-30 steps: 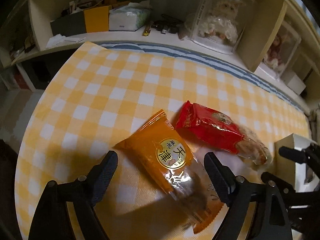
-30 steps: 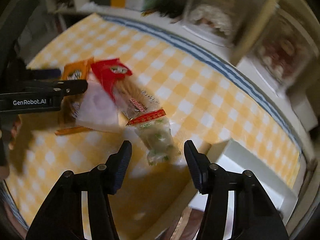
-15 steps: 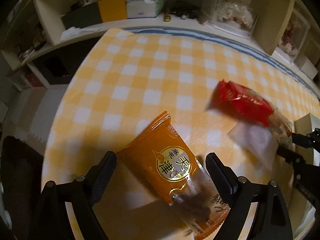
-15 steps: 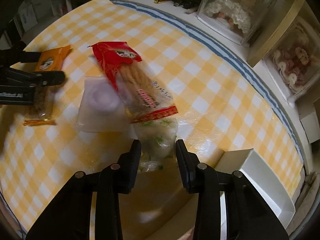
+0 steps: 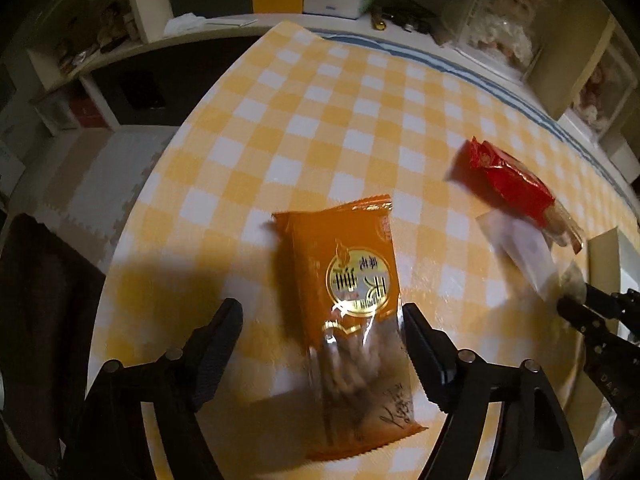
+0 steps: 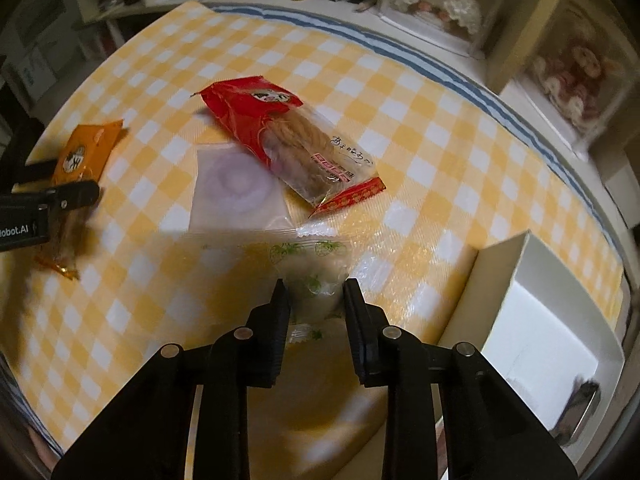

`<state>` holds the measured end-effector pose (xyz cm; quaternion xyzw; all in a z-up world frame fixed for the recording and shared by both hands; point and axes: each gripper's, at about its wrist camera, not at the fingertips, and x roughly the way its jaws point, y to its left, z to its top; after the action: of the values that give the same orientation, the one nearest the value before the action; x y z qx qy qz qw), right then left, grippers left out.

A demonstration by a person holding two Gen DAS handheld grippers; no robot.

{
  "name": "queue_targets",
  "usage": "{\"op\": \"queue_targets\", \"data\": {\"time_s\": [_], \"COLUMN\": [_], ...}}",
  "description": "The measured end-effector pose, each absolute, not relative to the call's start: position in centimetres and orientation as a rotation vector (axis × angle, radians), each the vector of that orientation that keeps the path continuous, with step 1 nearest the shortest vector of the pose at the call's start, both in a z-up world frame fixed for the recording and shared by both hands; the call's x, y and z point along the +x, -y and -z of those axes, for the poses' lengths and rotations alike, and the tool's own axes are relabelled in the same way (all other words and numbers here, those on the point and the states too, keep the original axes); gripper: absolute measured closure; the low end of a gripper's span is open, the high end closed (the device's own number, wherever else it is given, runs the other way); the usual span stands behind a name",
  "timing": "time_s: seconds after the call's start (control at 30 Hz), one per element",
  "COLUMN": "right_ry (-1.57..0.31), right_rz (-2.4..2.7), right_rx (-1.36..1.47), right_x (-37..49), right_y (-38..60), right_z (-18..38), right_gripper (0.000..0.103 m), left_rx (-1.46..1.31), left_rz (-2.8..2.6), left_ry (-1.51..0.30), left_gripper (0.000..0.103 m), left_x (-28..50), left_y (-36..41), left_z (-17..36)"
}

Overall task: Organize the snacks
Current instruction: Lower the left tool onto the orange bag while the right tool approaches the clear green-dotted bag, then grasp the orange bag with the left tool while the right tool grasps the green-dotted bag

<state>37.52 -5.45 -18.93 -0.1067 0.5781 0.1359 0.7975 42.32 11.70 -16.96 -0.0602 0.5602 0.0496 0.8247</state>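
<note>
the left tongs (image 5: 322, 322) stand wide apart over the orange snack packet (image 5: 352, 304), which lies flat on the yellow-and-white checked table (image 5: 320, 100); the right-hand finger sits just beside the packet's clear lower end, the left-hand finger stands off from it, so these tongs grip nothing. in the right wrist view the same orange snack packet (image 6: 86, 156) lies near the table's left edge with the left tongs (image 6: 60, 200) over its lower half. the right tongs (image 6: 314, 294) are closed in on a clear wrapped snack with small green prints (image 6: 316, 268), the wrapper bunched between the two fingers; whether it rests on the table or is raised off it cannot be told, as that part is blurred. beyond it lies a flat clear sachet (image 6: 236, 190) holding a pale round thing, and touching its far right corner is a red snack packet (image 6: 280, 136) with a clear window showing twisted sticks, lying aslant with its red end pointing away. from the left wrist view the red snack packet (image 5: 512, 176) and the clear sachet (image 5: 520, 252) sit well to the right of the orange one, with the right tongs (image 5: 584, 304) at the frame's edge. a white open box (image 6: 552, 320) stands at the right side of the table. shelves (image 5: 224, 4) run along behind the table.
</note>
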Motion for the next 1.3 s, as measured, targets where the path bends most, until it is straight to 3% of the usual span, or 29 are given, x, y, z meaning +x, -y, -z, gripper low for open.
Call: {"op": "queue_targets", "data": {"time_s": [0.2, 0.33, 0.47, 1.0, 1.3], "right_ry": [-1.227, -1.206, -1.174, -0.990, -0.899], "right_rz": [-0.251, -0.224, -0.207, -0.193, -0.144], "right_rx": [-0.147, -0.116, -0.063, 0.094, 0.133], "right_x": [36.7, 36.7, 36.0, 32.4, 29.3], "right_y": [5.8, 6.7, 7.3, 10.3, 15.1], "right_z": [17.7, 16.9, 15.6, 9.0, 5.8], "right_gripper": [0.076, 0.076, 0.076, 0.076, 0.076], "left_rx": [-0.090, -0.100, -0.191, -0.220, -0.173], "left_rz": [-0.098, -0.097, -0.050, 0.137, 0.278], "left_ry": [-1.195, -1.173, -1.143, -0.907, -0.823], "left_gripper": [0.038, 0.062, 0.068, 0.068, 0.068], "left_x": [41.2, 40.2, 39.4, 34.5, 31.1], "left_y": [-11.4, -11.5, -12.4, -8.6, -4.3], "left_z": [16.7, 16.4, 15.7, 6.1, 3.4]}}
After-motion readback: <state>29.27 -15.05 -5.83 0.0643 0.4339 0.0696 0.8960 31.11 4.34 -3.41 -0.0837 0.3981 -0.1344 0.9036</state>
